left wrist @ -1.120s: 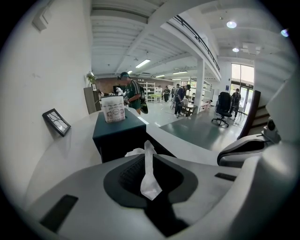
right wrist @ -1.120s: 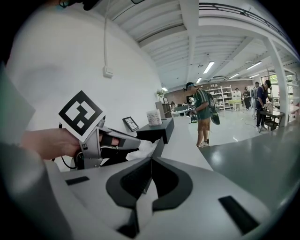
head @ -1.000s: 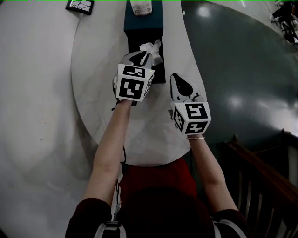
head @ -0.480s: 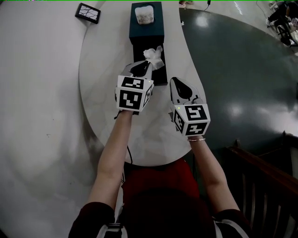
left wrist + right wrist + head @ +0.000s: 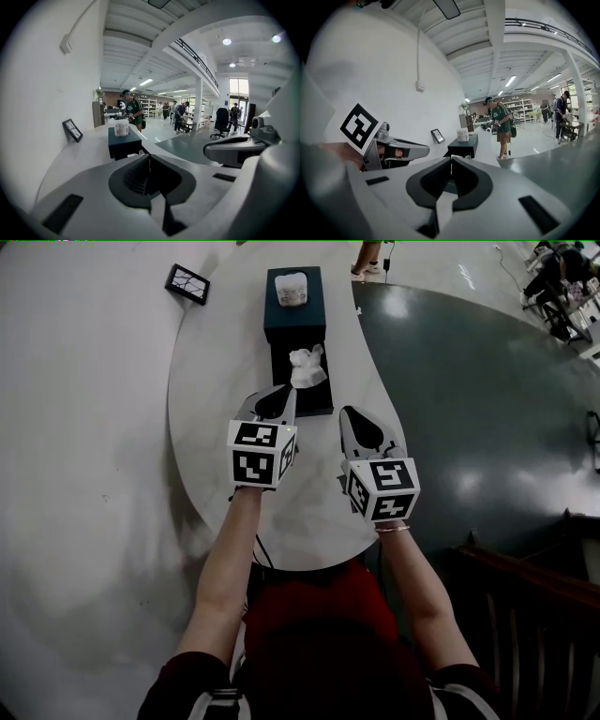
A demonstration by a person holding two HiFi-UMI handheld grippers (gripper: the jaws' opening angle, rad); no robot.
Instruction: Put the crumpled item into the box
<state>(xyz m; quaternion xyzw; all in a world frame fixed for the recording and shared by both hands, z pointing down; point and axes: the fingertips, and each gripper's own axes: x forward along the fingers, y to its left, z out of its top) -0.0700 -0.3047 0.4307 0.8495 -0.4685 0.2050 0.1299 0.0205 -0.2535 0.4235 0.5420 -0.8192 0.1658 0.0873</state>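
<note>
A crumpled white paper [image 5: 307, 368] lies in the open dark box [image 5: 302, 401] on the white table, just in front of a dark teal tissue box [image 5: 295, 313]. My left gripper [image 5: 281, 392] is shut and empty, hovering at the box's near end, apart from the paper. My right gripper [image 5: 350, 414] is shut and empty beside the box's right side. In the left gripper view the jaws [image 5: 149, 157] meet, and a bit of the paper [image 5: 133, 153] peeks over them before the tissue box [image 5: 123, 141]. The right gripper view shows its jaws [image 5: 451, 160] closed.
A small black picture frame [image 5: 187, 284] stands at the table's far left. The rounded table edge [image 5: 375, 381] drops to a dark green floor on the right. A wooden chair [image 5: 525, 587] is near my right elbow. People stand far off in the room [image 5: 502, 123].
The left gripper has let go of the crumpled paper and drawn back toward me; the paper now rests in the box. The right gripper has barely moved.
</note>
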